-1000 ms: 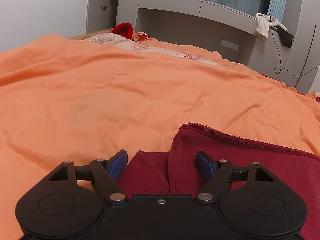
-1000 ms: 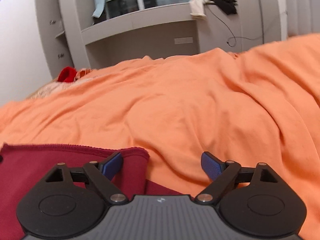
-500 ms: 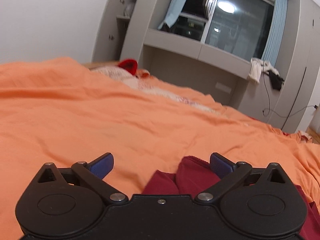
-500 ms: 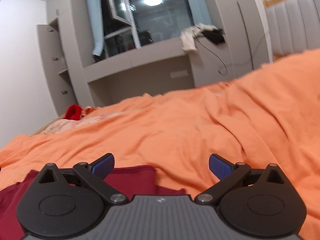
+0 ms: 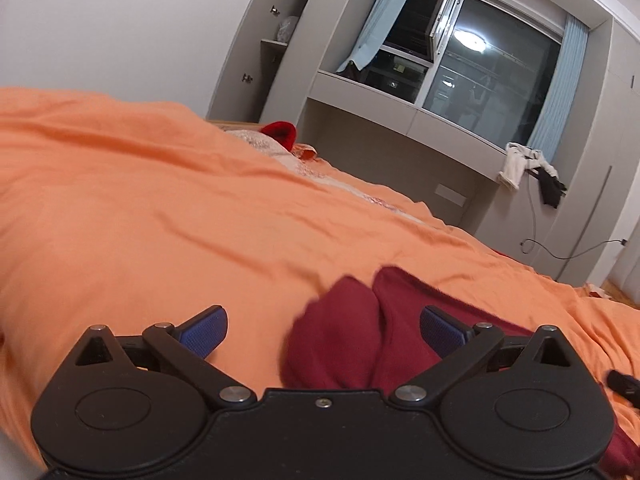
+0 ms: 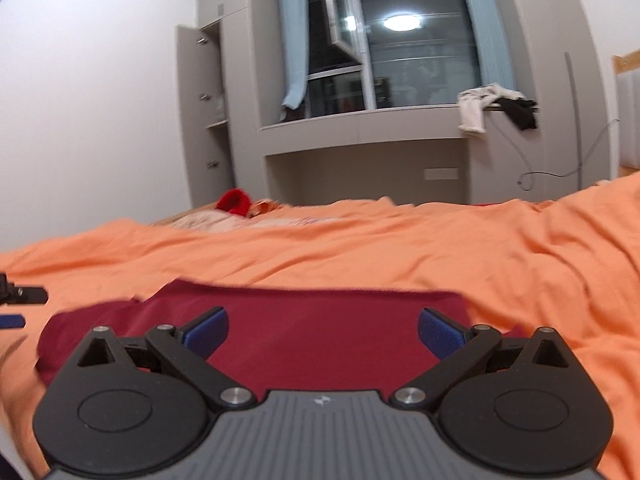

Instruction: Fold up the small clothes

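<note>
The left gripper (image 5: 322,332) is standing with its jaws spread wide after just having been opening, and nothing is pressed between its blue pads (image 5: 204,334); the right gripper (image 6: 323,332) is likewise standing fully spread, its jaws also just having been opening, gripping nothing. The dark red garment (image 6: 320,336) is lying flat on the orange bedcover (image 6: 400,248). The right wrist view is showing it as a broad, roughly rectangular panel with a straight far edge, directly ahead of and beneath the spread fingers. The left wrist view is showing only one end of the same garment (image 5: 360,336), bunched into two rounded folds toward the right-hand finger, with bare bedcover (image 5: 160,208) ahead of the left-hand finger. Farther off, both views are showing a bright red item (image 5: 280,132) at the far edge of the bed. Beyond it, a grey built-in unit with a window (image 6: 400,60) is filling the wall, with pale and black clothes (image 6: 492,106) hanging off its ledge. Only the left wrist view is showing an object on an open side shelf (image 5: 286,30).
</note>
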Tool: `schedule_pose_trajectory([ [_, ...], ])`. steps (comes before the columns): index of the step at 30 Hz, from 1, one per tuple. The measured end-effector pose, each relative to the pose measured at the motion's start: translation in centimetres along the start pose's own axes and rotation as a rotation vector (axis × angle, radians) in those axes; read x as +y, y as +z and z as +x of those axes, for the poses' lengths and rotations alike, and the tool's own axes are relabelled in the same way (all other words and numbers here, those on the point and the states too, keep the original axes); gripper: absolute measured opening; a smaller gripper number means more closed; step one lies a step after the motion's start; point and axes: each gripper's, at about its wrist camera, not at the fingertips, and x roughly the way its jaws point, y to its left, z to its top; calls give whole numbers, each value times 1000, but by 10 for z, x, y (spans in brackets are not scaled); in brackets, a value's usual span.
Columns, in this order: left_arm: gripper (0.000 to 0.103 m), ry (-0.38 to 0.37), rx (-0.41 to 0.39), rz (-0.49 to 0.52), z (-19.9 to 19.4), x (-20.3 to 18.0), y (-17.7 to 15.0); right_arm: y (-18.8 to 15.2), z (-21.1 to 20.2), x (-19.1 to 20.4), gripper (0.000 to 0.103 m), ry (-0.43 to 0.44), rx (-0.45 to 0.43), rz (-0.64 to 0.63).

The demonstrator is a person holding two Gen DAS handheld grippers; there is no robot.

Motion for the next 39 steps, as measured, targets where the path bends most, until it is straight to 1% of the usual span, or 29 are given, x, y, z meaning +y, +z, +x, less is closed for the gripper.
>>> schedule_pose_trajectory([
  [4, 102, -42, 45, -30, -14, 2, -20, -15, 1, 23, 103, -4, 15, -59],
  [7, 102, -74, 72, -50, -21, 1, -35, -24, 2, 36, 103, -39, 13, -117],
  [12, 102, -129, 95, -20, -28, -10, -51, -37, 9, 55, 103, -92, 24, -208],
  [16, 102, -159, 114, 3, -27, -17, -56, -50, 16, 65, 103, -106, 40, -229],
  [24, 102, -204, 160, -63, -19, -15, -56, -61, 14, 65, 103, -115, 13, -212],
  [26, 102, -236, 172, -66, -17, -18, -57, -63, 10, 65, 103, -125, 2, -223],
  [28, 102, -287, 201, -73, -13, -21, -59, -65, 9, 68, 103, -141, -10, -242],
  [30, 102, -313, 223, -80, -8, -25, -61, -67, 8, 71, 103, -157, -21, -264],
  [35, 102, -283, 241, -95, 9, -35, -62, -70, 8, 76, 103, -172, -39, -285],
  [39, 102, -230, 236, -141, 26, -41, -59, -71, 8, 76, 103, -173, -40, -285],
])
